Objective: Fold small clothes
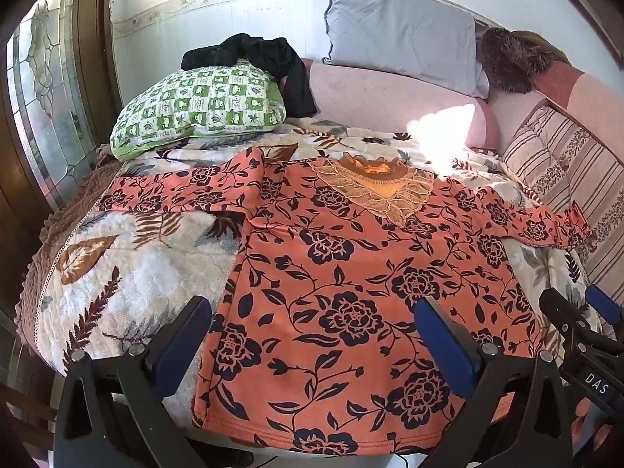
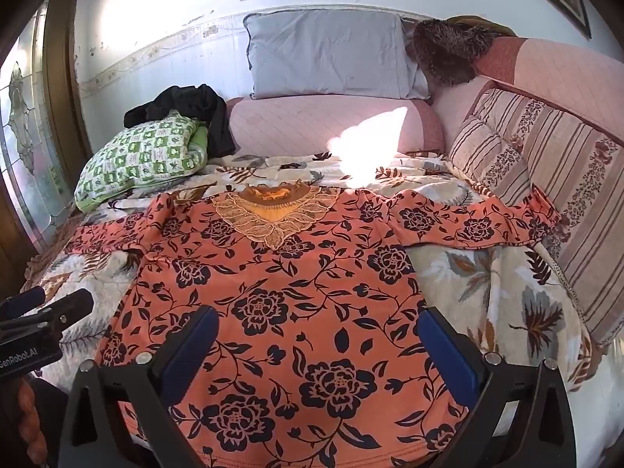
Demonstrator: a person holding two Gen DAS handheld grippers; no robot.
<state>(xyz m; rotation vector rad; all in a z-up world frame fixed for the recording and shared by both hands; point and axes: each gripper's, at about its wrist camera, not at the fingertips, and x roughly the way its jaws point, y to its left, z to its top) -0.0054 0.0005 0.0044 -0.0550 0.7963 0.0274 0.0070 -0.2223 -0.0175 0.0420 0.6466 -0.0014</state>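
An orange top with a dark flower print (image 1: 343, 273) lies flat and face up on the bed, lace collar (image 1: 378, 191) at the far end, both sleeves spread out sideways. It also shows in the right wrist view (image 2: 280, 284). My left gripper (image 1: 312, 319) is open and empty above the top's lower left part, near the hem. My right gripper (image 2: 318, 331) is open and empty above the lower right part. Each gripper shows at the edge of the other's view: the right gripper (image 1: 577, 308), the left gripper (image 2: 58, 300).
The bed has a white leaf-print quilt (image 1: 128, 273). A green checked pillow (image 1: 199, 109) with a black garment (image 1: 269, 58) on it lies at the far left. A grey pillow (image 1: 397, 35), a pink bolster (image 2: 312, 124) and striped cushions (image 2: 546, 171) line the back and right.
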